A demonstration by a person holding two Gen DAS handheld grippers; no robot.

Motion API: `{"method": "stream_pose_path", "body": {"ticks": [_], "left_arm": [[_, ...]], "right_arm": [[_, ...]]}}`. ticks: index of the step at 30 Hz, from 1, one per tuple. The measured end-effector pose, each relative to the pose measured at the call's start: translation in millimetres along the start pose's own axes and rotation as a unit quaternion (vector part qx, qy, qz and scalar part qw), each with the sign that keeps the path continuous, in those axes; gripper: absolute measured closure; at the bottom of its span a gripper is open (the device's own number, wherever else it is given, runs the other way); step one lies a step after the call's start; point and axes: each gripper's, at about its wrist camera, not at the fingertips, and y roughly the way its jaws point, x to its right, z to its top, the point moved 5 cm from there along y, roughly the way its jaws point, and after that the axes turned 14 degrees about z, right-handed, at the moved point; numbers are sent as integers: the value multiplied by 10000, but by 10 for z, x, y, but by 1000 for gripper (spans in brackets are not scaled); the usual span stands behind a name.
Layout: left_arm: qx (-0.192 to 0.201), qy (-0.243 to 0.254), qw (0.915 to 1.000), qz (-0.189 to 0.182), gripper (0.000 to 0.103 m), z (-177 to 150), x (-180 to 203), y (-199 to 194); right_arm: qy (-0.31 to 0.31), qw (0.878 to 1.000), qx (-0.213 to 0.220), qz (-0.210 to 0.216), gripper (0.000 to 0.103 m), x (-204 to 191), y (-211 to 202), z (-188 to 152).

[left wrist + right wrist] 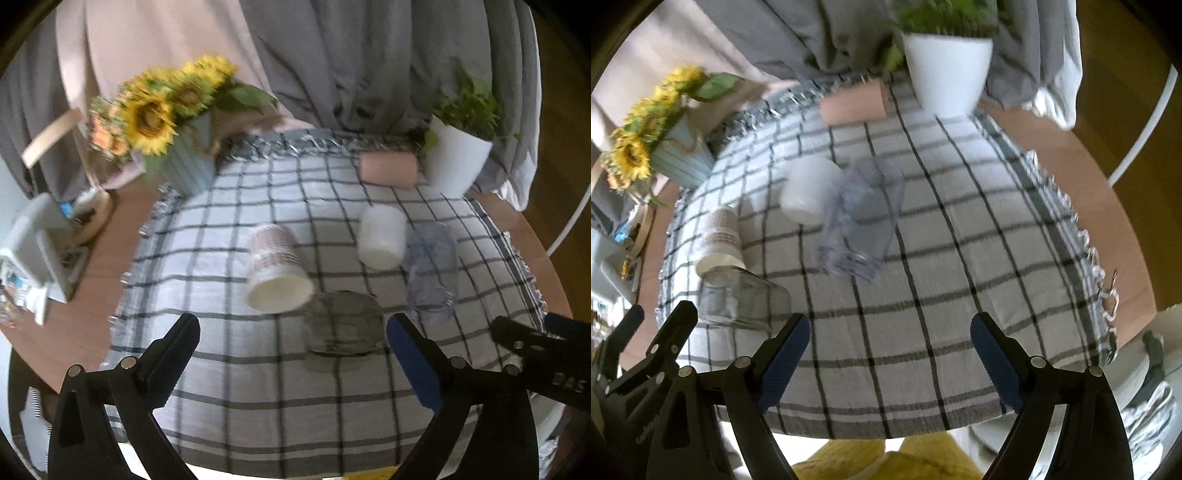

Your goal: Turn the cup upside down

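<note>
Hovering wide open and empty: left gripper (293, 334) and right gripper (890, 334); cups crowd mid-tablecloth (960, 295); paper cup (275, 271) rim nearly touches grey glass (343, 332); risk: a finger clips the neighbour, or thin walls crush.

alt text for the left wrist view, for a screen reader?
Open left gripper hovers over a checked tablecloth holding four cups: a patterned paper cup, a white cup, a clear plastic cup and a dark glass nearest. Sunflowers and a potted plant stand behind.
</note>
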Motion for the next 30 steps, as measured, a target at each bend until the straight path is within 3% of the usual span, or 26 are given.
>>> {"method": "stream_pose_path", "body": {"ticks": [11, 19, 30], "left_arm": [[160, -252, 9995, 87, 0, 9, -544, -239], [411, -477, 9980, 109, 0, -3, -852, -363], [487, -548, 9973, -99, 0, 5, -915, -426]], "right_arm": [[-462, 9937, 1015, 136, 6, -577, -534, -21], [-737, 9898, 1205, 181, 6, -928, -618, -150], [-737, 9879, 1334, 272, 6, -1070, -663, -225]]}}
